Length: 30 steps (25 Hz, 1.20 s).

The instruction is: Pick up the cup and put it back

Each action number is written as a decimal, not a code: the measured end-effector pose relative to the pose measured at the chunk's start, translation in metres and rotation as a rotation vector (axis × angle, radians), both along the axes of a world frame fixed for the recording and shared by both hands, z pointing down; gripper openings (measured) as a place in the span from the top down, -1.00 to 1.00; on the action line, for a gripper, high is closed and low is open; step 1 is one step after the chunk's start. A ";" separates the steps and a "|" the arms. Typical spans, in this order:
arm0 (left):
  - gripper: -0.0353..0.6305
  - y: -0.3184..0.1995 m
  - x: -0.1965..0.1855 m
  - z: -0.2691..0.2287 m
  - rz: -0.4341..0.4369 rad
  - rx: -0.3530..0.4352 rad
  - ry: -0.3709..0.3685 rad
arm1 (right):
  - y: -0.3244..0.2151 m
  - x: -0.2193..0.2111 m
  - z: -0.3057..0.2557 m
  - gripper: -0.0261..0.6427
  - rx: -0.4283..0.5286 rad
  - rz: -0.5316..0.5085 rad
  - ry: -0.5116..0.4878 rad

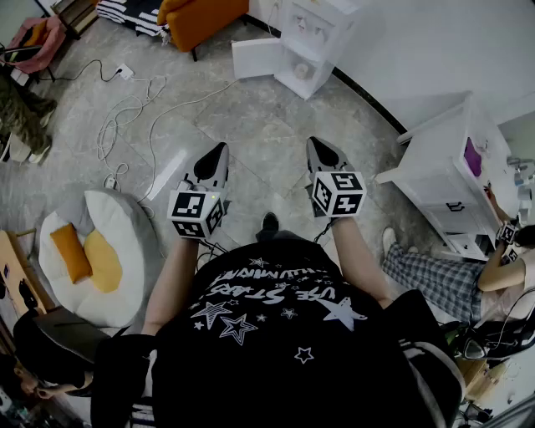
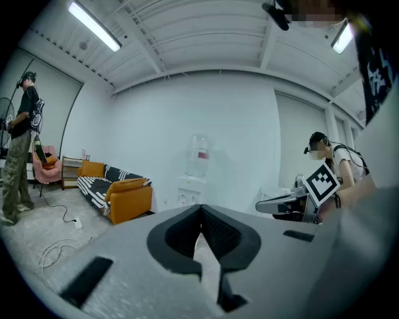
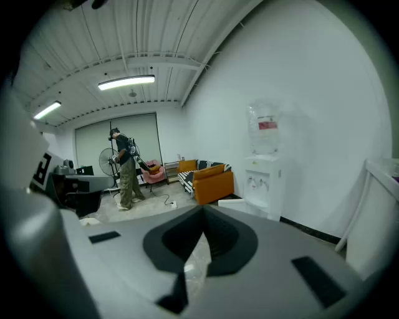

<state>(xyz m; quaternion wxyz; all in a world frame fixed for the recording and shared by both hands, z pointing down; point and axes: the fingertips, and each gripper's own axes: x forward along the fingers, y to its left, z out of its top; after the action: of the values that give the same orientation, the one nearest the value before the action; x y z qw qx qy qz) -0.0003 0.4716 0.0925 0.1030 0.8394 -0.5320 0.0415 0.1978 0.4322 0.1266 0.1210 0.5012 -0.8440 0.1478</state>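
Note:
I see no cup that I can make out in any view. In the head view my left gripper (image 1: 220, 150) and right gripper (image 1: 315, 144) are held side by side over the grey tiled floor, both pointing toward a white water dispenser (image 1: 305, 38) at the far wall. Both are shut with nothing between the jaws. In the left gripper view the left gripper (image 2: 201, 209) has its jaws meeting at the tip, and the dispenser (image 2: 194, 180) stands straight ahead. The right gripper view shows the right gripper (image 3: 202, 212) closed too, with the dispenser (image 3: 264, 180) to its right.
An orange sofa (image 1: 196, 18) stands at the back left, and cables (image 1: 125, 117) trail over the floor. A white beanbag (image 1: 100, 255) with orange cushions lies at the left. A white cabinet (image 1: 456, 167) and a seated person (image 1: 451, 280) are at the right. Another person (image 3: 128, 168) stands further off.

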 end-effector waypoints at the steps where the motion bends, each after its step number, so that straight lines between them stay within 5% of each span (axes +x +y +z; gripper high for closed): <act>1: 0.87 -0.002 0.002 -0.002 0.003 0.005 -0.005 | -0.003 0.002 -0.001 0.91 0.001 0.001 -0.003; 11: 0.87 -0.022 0.033 0.015 0.024 -0.037 -0.071 | -0.035 0.022 0.013 0.91 -0.011 -0.028 -0.019; 21: 0.87 -0.039 0.054 0.020 -0.037 -0.052 -0.088 | -0.077 0.043 0.026 0.90 -0.015 -0.037 -0.135; 30: 0.87 -0.045 0.021 0.030 -0.103 -0.082 -0.088 | -0.088 0.021 0.042 0.56 -0.065 -0.081 -0.135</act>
<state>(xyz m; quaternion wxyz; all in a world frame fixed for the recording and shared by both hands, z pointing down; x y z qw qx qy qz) 0.0211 0.4263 0.1224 0.1156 0.8034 -0.5763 0.0948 0.2193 0.3443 0.1685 0.0860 0.4514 -0.8645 0.2036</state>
